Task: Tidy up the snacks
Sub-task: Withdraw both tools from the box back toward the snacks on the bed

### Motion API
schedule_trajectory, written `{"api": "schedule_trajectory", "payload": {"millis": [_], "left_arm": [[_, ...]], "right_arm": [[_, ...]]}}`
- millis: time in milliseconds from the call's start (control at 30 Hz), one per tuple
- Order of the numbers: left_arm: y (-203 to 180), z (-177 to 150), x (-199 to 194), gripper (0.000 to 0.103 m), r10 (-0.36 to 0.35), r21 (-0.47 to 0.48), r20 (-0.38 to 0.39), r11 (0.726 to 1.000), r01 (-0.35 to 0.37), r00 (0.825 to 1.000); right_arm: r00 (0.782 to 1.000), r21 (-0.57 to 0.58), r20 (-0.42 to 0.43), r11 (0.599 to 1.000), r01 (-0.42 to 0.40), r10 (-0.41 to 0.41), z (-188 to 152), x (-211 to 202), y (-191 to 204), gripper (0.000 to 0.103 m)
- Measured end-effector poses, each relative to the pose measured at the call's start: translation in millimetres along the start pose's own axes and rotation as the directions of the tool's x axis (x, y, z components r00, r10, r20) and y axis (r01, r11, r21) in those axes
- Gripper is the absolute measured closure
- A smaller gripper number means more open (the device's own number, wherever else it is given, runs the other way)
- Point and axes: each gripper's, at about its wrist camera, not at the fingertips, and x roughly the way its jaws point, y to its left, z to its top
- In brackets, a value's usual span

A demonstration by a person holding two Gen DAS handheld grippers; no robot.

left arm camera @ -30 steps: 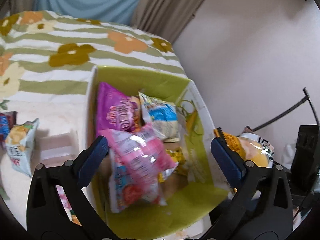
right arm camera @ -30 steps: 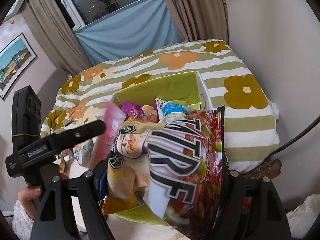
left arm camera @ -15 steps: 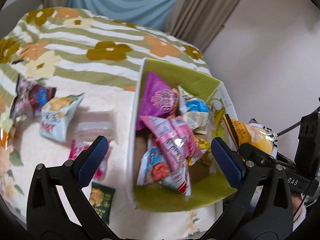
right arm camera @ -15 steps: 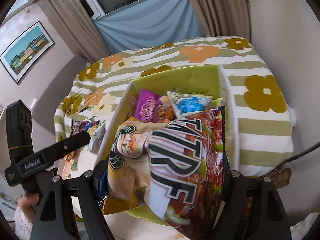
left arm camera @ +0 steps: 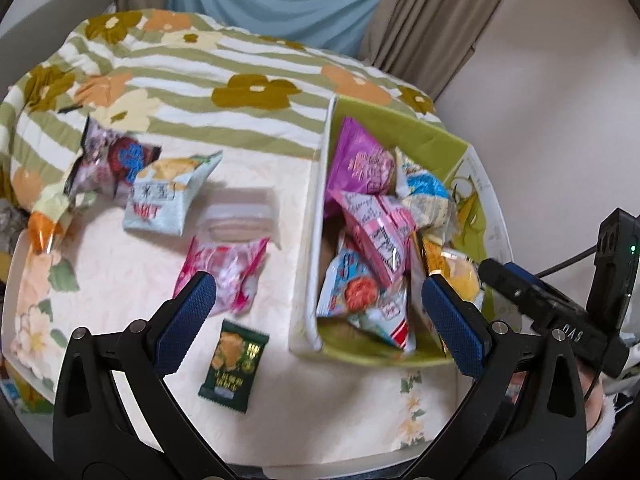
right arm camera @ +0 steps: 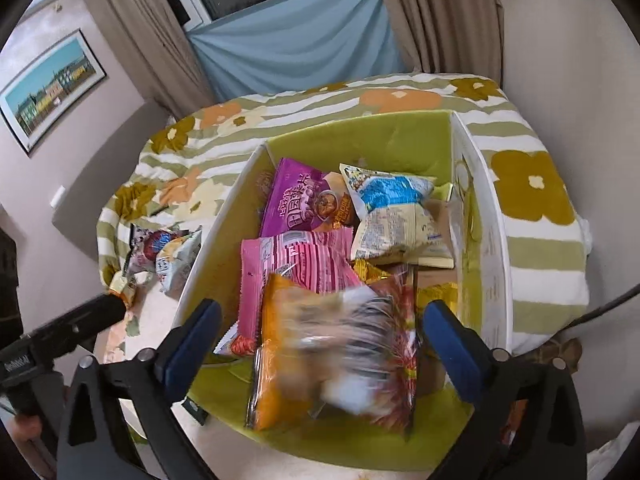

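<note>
A green-lined white box [left arm camera: 316, 216] [right arm camera: 224, 224] on the bed holds several snack packets, among them a purple bag [right arm camera: 304, 196] and a pink packet [right arm camera: 296, 264]. My right gripper [right arm camera: 320, 340] is open above the box's near end; a large orange and red chip bag [right arm camera: 336, 352], blurred, is free between its fingers inside the box. My left gripper [left arm camera: 316, 316] is open and empty over the tray [left arm camera: 120, 280] and the box's left wall. Loose packets lie on the tray: a pink one [left arm camera: 224, 272], a dark green one [left arm camera: 234, 364], a pale blue one [left arm camera: 168, 196].
The tray and box rest on a striped floral blanket [left arm camera: 200, 64]. A wall [left arm camera: 560, 100] rises close on the right, curtains [right arm camera: 288, 40] behind. My right gripper's body [left arm camera: 560, 308] shows at the box's right side in the left wrist view.
My right gripper has opened and let go of the chip bag, which drops into the box. My left gripper has pulled back and to the left, bringing the tray's loose packets into view.
</note>
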Motion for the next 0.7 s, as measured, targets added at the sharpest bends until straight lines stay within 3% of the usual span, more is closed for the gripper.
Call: {"api": "schedule_trajectory", "payload": {"millis": [167,400,700], "left_arm": [[6,-12,0,0.001,-0.007,-0.016,-0.023,1.0,0.006,1.0],[7,-16,-21,0.001,0.01,-0.007,0.012,1.0,-0.01,1.0],[34,-27,-66,0.001,0.115,-0.033,0.077,0.993,-0.113,0.99]], "right_arm": [[1.0,-0.009,0.026,1.0,0.015,-0.014,-7,-10,-2,0.002],[1.0,-0.061,0.021,0.998,0.003,-0.002,-7,-22,10,0.002],[0.997,-0.165,0.026,0.984,-0.066,0.071,-5,-27,48,0.002]]}}
